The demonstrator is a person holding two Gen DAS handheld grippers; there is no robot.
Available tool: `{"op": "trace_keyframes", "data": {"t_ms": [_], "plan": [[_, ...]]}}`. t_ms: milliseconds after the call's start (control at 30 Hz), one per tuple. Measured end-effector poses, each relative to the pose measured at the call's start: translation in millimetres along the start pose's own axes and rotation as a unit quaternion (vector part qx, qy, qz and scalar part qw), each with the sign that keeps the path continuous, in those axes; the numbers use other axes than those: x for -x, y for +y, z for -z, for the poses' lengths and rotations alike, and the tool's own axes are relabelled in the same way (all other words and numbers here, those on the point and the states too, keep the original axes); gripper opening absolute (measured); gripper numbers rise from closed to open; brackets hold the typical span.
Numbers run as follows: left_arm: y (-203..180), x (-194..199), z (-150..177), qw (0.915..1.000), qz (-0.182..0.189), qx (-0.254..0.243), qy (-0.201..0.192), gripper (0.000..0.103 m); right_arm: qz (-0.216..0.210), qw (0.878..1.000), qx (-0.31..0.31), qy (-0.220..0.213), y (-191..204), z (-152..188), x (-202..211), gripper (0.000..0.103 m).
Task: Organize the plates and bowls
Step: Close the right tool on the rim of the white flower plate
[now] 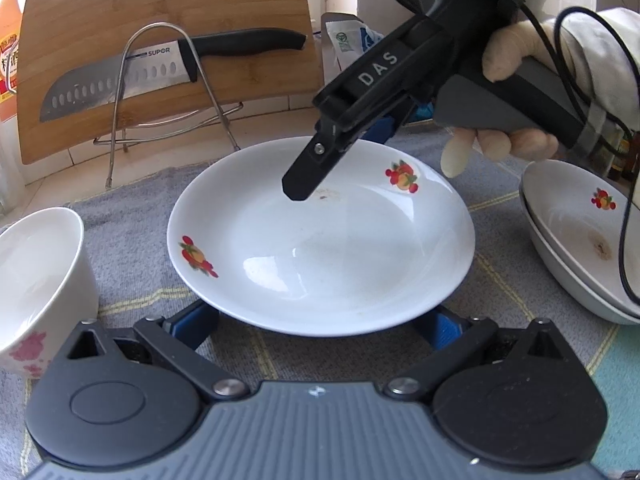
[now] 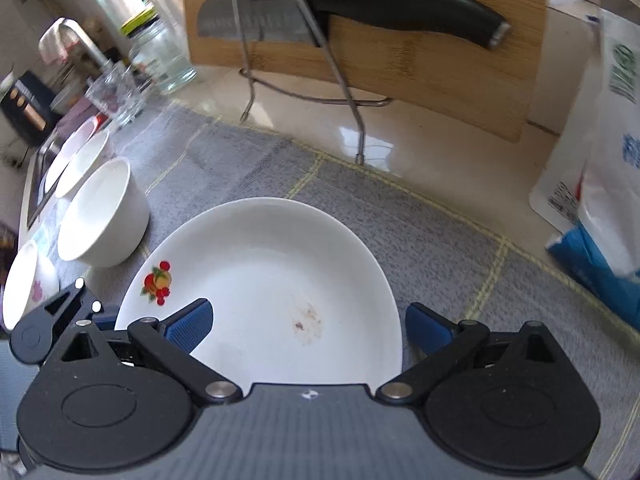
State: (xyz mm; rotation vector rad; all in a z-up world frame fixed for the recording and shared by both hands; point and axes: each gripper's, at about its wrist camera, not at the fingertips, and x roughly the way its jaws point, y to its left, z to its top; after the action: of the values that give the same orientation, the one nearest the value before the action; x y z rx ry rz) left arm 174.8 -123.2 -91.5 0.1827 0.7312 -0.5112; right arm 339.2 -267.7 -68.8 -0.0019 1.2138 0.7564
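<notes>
A white plate with fruit prints point(image 1: 320, 240) lies on the grey cloth, dirty at its middle; it also shows in the right wrist view point(image 2: 272, 292). My left gripper point(image 1: 320, 326) is open, its blue pads either side of the plate's near rim and partly hidden under it. My right gripper point(image 2: 308, 326) is open over the plate's far side, and one black finger point(image 1: 304, 176) hangs above the plate's middle. A stack of two plates point(image 1: 576, 236) sits at the right. A white bowl point(image 1: 36, 280) stands at the left; several white bowls point(image 2: 100, 216) line up left.
A bamboo cutting board point(image 1: 160, 32) with a knife point(image 1: 120, 80) leans in a wire rack point(image 1: 176, 92) at the back. A white and blue bag point(image 2: 600, 184) stands at the right. Glass jars point(image 2: 160, 60) and a tap point(image 2: 76, 36) are at the far left.
</notes>
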Motion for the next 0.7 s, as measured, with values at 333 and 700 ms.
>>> {"op": "trace_keyframes", "data": {"t_ms": [333,700], "plan": [[1.5,-2.2,-1.7,1.0,0.003,-0.004,0.006,0.103,-0.035,0.999,0.017,0.037,-4.1,-11.5,0.5,0.103],[-0.4,-1.6,-3.2,0.9998,0.004,-0.016,0.012,0.102,-0.101,0.993,-0.003,0.053,-13.0,-21.0,0.2,0.103]]}}
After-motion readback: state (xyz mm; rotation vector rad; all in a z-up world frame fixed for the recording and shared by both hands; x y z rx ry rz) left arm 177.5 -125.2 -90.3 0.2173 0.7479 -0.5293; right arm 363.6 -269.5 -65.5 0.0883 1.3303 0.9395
